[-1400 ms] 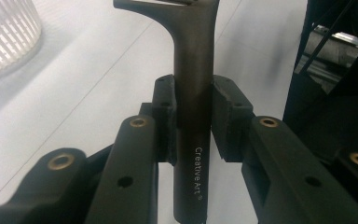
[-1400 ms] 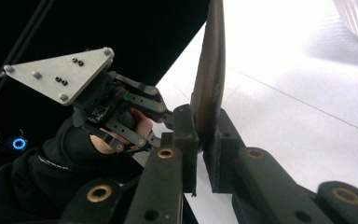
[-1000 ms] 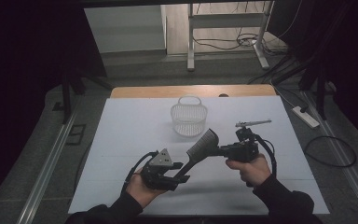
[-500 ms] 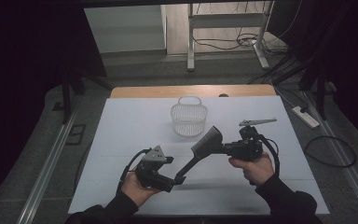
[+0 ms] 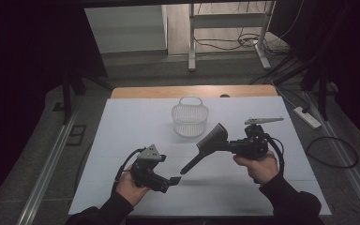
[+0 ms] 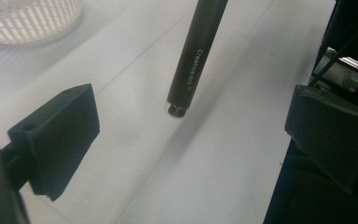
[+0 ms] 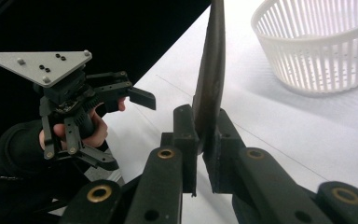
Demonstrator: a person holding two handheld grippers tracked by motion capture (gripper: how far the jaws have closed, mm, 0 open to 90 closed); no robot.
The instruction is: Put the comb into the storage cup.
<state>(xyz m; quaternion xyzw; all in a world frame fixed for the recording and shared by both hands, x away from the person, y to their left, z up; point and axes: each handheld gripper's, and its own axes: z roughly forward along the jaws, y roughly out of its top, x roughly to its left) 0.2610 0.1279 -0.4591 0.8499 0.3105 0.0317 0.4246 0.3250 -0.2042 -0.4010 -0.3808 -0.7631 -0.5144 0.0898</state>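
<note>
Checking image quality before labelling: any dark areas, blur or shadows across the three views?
High view: dim overall, surroundings nearly black, white table cover evenly lit, soft shadow under the black long-handled brush. Left gripper view: near black jaws blurred, lettering on the brush handle sharp, white slotted plastic basket bright. Right gripper view: right gripper sharp, background black behind the left gripper.

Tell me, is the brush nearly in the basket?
Partly. Done: the right hand-held gripper is clamped on the brush, lifted off the table. In hand: the left hand-held gripper has just opened, off the handle. Left: the basket looks empty.
</note>
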